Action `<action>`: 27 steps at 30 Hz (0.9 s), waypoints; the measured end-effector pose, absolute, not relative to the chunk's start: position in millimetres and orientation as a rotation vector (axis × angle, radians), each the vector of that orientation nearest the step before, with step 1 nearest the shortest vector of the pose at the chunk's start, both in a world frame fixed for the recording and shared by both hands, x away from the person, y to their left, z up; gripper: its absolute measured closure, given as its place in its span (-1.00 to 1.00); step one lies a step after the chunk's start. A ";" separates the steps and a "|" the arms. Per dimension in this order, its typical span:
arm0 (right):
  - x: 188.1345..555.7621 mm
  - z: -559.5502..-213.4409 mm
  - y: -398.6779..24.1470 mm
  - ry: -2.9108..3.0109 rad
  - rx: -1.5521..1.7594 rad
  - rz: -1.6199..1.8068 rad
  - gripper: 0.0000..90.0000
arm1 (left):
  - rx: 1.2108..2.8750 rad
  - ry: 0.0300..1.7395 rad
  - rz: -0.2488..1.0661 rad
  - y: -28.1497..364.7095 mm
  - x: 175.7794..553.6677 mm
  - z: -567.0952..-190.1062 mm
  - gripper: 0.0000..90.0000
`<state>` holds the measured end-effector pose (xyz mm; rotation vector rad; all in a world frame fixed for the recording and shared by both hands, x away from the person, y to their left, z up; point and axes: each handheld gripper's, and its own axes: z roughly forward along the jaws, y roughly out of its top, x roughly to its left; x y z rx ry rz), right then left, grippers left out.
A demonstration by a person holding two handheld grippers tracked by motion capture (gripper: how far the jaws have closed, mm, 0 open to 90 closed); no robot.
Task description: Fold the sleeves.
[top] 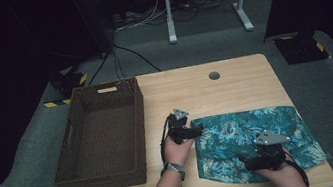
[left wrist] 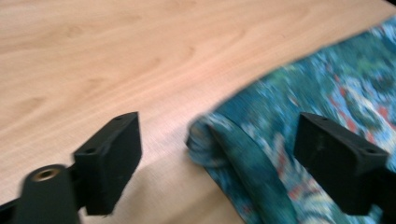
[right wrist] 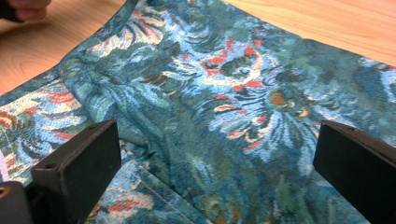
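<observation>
Cloth lies flat on the counter ahead of both your grippers, left gripper and right gripper jaws apart, unclamped, so you can pinch its corners for folding.

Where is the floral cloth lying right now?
In the high view the cloth lies flat on the table's near right part, right of the basket, with both tools at its edges.
</observation>
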<state>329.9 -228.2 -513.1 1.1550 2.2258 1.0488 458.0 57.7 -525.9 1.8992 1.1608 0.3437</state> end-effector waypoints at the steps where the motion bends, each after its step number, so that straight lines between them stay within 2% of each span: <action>1: 329.0 -514.8 -226.4 2.233 1.150 1.040 -0.98 | 1.852 1.185 0.312 61.5 462.8 -525.3 -0.47; 6: 327.3 -517.1 -228.1 2.234 1.160 1.027 -0.97 | 1.847 1.199 0.302 62.7 469.2 -526.0 -0.23; 9: 326.1 -518.3 -228.7 2.235 1.162 1.015 -0.97 | 1.933 1.191 0.297 53.6 470.3 -536.0 -0.12; 14: 322.8 -519.2 -226.3 2.224 1.174 1.016 -0.96 | 1.966 1.149 0.358 47.4 464.7 -538.4 0.01; 18: 317.7 -520.4 -214.1 2.240 1.163 1.032 -0.96 | 2.004 1.120 0.441 40.3 458.6 -539.2 0.13; 27: 310.1 -520.1 -175.4 2.249 1.153 1.090 -0.95 | 1.988 1.112 0.392 44.6 458.0 -539.4 0.31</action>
